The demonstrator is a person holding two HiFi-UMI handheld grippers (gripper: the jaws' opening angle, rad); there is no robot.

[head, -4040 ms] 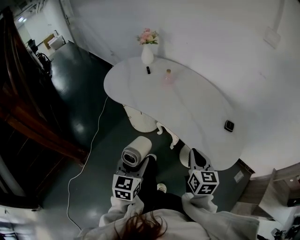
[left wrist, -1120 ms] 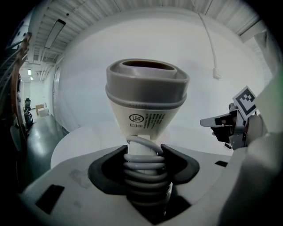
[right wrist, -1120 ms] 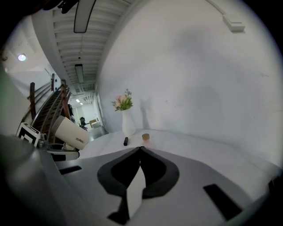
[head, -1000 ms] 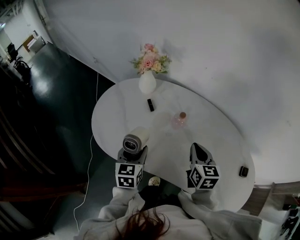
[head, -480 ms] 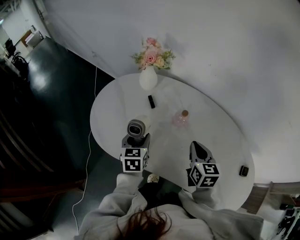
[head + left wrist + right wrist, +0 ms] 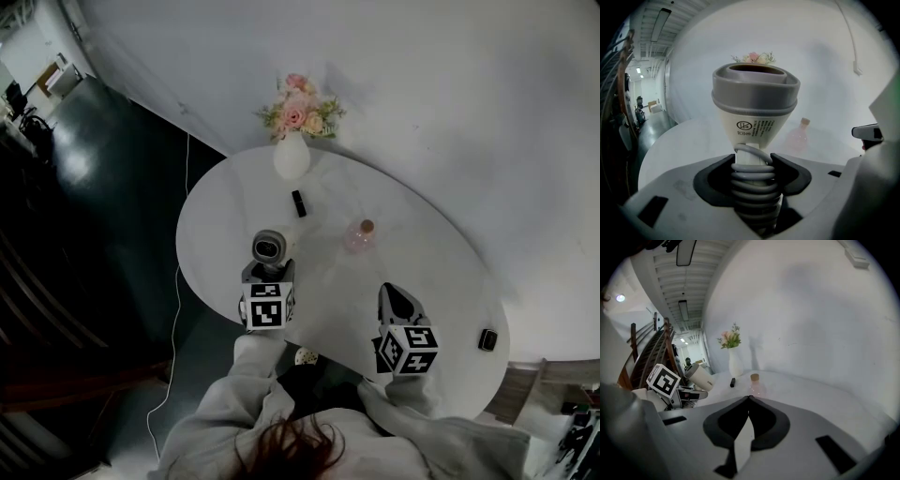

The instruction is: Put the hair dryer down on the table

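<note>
The hair dryer (image 6: 269, 248) has a cream body and a grey end cap. It is held over the near left part of the white table (image 6: 427, 253). My left gripper (image 6: 269, 274) is shut on its cord-wrapped handle. In the left gripper view the dryer (image 6: 754, 105) stands upright out of the left gripper (image 6: 753, 165), with the coiled grey cord between the pads. Whether the dryer touches the table is hidden. My right gripper (image 6: 398, 298) hovers over the table's near edge, shut and empty, its tips meeting (image 6: 749, 397).
On the table stand a white vase with pink flowers (image 6: 292, 155), a small black stick-shaped item (image 6: 298, 202), a pink bottle (image 6: 358, 236) and a small black object (image 6: 487, 339) at the far right end. Dark floor and a white cable (image 6: 178, 309) lie to the left.
The left gripper has carried the dryer forward and lower over the table, and its barrel now points more steeply away. The right gripper has stayed put.
</note>
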